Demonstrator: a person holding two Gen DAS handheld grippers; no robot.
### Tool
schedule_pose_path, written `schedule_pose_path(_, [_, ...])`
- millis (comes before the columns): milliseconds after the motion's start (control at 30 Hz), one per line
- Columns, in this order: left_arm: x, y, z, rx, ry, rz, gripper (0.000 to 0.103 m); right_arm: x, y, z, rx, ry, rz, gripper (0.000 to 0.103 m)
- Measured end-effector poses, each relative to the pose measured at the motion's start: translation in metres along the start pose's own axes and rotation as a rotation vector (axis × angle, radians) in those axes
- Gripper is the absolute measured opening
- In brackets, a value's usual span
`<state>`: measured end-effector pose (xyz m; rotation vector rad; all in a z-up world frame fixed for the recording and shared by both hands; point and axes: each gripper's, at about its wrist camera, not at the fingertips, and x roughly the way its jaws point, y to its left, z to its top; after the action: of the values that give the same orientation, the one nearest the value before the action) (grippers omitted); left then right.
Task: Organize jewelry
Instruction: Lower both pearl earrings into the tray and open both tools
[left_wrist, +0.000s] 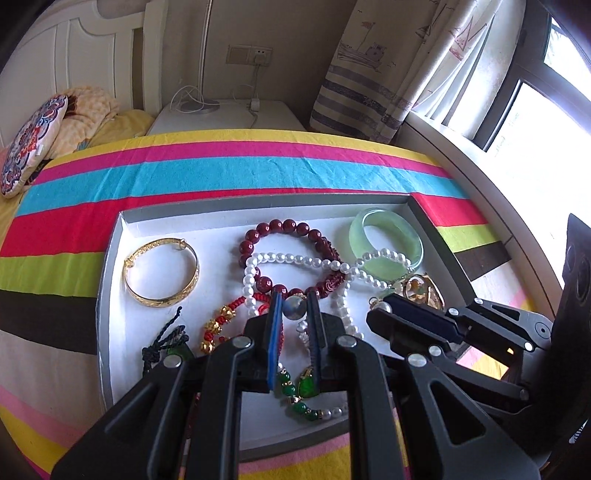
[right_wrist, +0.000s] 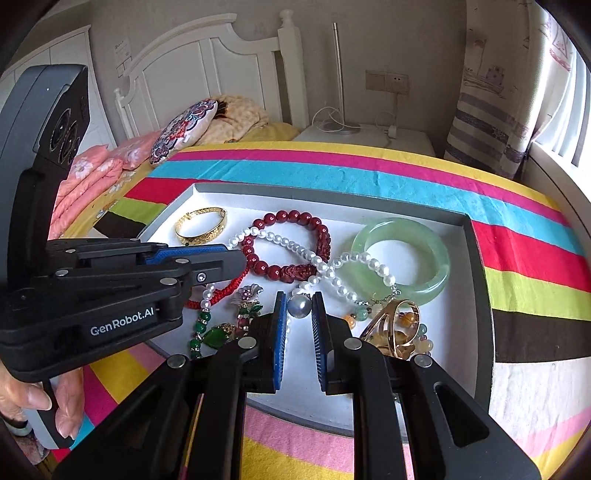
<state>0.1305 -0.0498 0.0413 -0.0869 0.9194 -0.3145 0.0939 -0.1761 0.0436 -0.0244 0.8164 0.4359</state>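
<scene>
A white tray (left_wrist: 173, 229) on the striped cloth holds tangled jewelry: a gold bangle (left_wrist: 162, 271), a dark red bead bracelet (left_wrist: 288, 254), a white pearl necklace (left_wrist: 295, 260), a green jade bangle (left_wrist: 386, 242), a red cord bracelet (left_wrist: 225, 317), green beads (left_wrist: 299, 402) and a gold ring piece (right_wrist: 397, 325). My left gripper (left_wrist: 293, 308) has its fingers close on both sides of a grey pearl pendant (left_wrist: 294, 308). My right gripper (right_wrist: 299, 306) has its fingers a little apart around the same grey pearl (right_wrist: 300, 305).
The tray's grey rim (right_wrist: 478, 280) is raised. A dark cord piece (left_wrist: 166, 343) lies at the tray's left. Beyond the striped table stand a bed with a patterned pillow (left_wrist: 29, 144), a white nightstand (left_wrist: 225, 118), a curtain and a window at right.
</scene>
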Motion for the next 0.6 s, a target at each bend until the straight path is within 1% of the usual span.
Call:
schedule_pose_path(133, [0.006,0.0,-0.003,0.002,0.011,0.001,0.015,0.002,-0.003,0.002,0.012,0.012,0.002,0.016])
schedule_pose_path(167, [0.005,-0.001,-0.004,0.005,0.009,0.003,0.02,0.0,-0.003,0.002,0.013,0.008,0.001,0.017])
schedule_pose_path(200, [0.003,-0.001,-0.003,0.011,0.002,0.012,0.03,-0.004,-0.004,0.003,0.014,0.001,0.0,0.017])
schedule_pose_path(233, [-0.002,-0.002,-0.003,0.019,-0.012,0.029,0.035,-0.009,-0.004,0.004,0.016,-0.01,0.0,0.017])
schedule_pose_path(300, [-0.016,-0.003,-0.001,0.032,-0.056,0.062,0.057,-0.025,-0.005,0.008,0.013,-0.046,-0.008,0.018])
schedule_pose_path(333, [-0.026,-0.003,-0.001,0.034,-0.085,0.077,0.064,-0.035,-0.005,0.009,0.011,-0.068,-0.013,0.019])
schedule_pose_path(367, [-0.039,-0.003,-0.001,0.036,-0.125,0.093,0.078,-0.047,-0.006,0.009,0.012,-0.094,-0.02,0.029])
schedule_pose_path(400, [-0.052,-0.003,-0.002,0.038,-0.171,0.112,0.091,-0.058,-0.007,0.008,0.02,-0.122,-0.024,0.048])
schedule_pose_path(433, [-0.067,-0.003,-0.006,0.039,-0.222,0.137,0.097,-0.07,-0.007,0.005,0.03,-0.155,-0.031,0.061])
schedule_pose_path(467, [-0.081,-0.003,-0.009,0.041,-0.269,0.159,0.101,-0.082,-0.008,0.001,0.038,-0.192,-0.037,0.08])
schedule_pose_path(500, [-0.092,-0.002,-0.014,0.044,-0.301,0.175,0.101,-0.093,-0.007,-0.005,0.038,-0.225,-0.036,0.082])
schedule_pose_path(533, [-0.102,-0.001,-0.021,0.043,-0.321,0.184,0.101,-0.1,-0.006,-0.01,0.035,-0.238,-0.034,0.082])
schedule_pose_path(600, [-0.117,0.003,-0.034,0.026,-0.34,0.192,0.101,-0.11,-0.005,-0.021,0.037,-0.243,-0.043,0.084])
